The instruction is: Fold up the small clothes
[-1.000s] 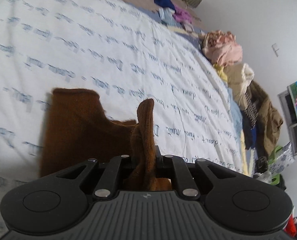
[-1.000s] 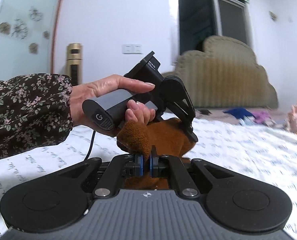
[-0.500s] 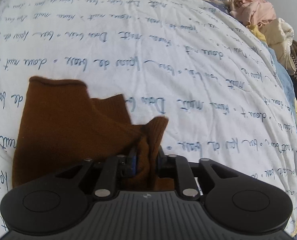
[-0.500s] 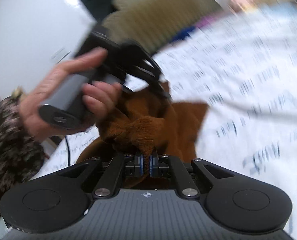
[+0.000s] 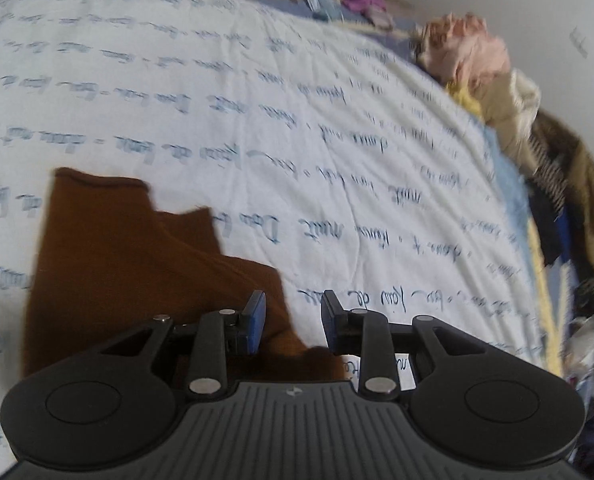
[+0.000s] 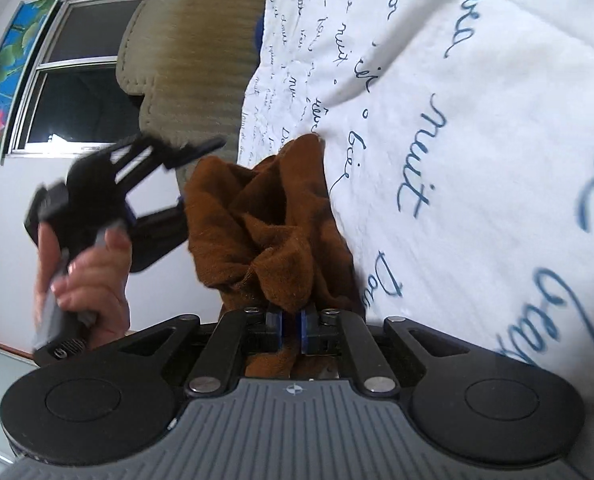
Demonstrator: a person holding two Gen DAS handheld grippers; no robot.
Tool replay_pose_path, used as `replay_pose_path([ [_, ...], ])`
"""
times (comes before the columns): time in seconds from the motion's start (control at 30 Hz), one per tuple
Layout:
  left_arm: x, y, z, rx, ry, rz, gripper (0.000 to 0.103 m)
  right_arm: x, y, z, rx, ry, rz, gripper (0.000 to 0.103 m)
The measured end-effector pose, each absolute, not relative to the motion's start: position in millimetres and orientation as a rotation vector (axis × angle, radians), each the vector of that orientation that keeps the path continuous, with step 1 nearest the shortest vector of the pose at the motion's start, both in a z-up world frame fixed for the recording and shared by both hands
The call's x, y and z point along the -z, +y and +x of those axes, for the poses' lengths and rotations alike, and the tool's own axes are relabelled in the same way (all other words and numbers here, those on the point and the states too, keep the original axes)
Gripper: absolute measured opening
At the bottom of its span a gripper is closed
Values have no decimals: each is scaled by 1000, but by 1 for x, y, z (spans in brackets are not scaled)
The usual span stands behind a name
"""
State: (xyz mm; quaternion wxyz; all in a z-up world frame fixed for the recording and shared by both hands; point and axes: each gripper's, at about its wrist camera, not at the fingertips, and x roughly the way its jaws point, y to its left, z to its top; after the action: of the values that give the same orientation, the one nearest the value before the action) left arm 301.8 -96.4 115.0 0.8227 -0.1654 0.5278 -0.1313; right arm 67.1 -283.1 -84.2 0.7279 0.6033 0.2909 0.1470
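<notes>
Mostly legible: white bedspread [image 5: 257,92] carried blue script, "nuit" among words. Brown garment [image 5: 109,264] lay on bed. Left gripper [image 5: 293,314] fingers were opening, cloth between, unpressed. Right gripper [image 6: 289,330] pinched garment fold. Clothes pile [image 5: 497,96] edged bed.

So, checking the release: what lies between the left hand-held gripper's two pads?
In the left wrist view, the opening left hand-held gripper has only an edge of the brown garment and white bedspread between unpressed pads.

Each handheld black plastic gripper [image 5: 291,322] is built with a ribbed grey top plate, two round black side discs, silver screw heads and blue-padded fingers [image 5: 256,316]. A grey grip, possibly rubber-coated, is seen blurred in the left hand [image 6: 87,280].
</notes>
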Motion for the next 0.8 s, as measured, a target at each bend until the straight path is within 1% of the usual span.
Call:
replay_pose_path([
  [0.07, -121, -72, 293, 273, 1093, -364, 29, 83, -284, 63, -340, 655, 1305, 12],
  [0.2, -127, -26, 264, 259, 1011, -348, 29, 68, -295, 56, -348, 664, 1228, 19],
  [0.3, -122, 1, 241, 258, 979, -365, 29, 52, -302, 43, -336, 664, 1132, 20],
  [0.37, -115, 13, 223, 263, 959, -374, 29, 38, -307, 39, -328, 639, 1054, 20],
  [0.5, -107, 17, 184, 263, 865, -328, 29, -7, -309, 31, -337, 509, 878, 20],
  [0.57, -107, 17, 168, 280, 802, -328, 29, -31, -298, 46, -416, 475, 814, 22],
  [0.63, -108, 13, 154, 301, 756, -343, 30, -46, -282, 73, -471, 495, 770, 24],
  [0.73, -108, -1, 142, 329, 696, -307, 30, -44, -261, 123, -476, 590, 715, 24],
  [0.8, -98, -10, 143, 350, 714, -298, 33, -32, -258, 147, -412, 639, 705, 24],
])
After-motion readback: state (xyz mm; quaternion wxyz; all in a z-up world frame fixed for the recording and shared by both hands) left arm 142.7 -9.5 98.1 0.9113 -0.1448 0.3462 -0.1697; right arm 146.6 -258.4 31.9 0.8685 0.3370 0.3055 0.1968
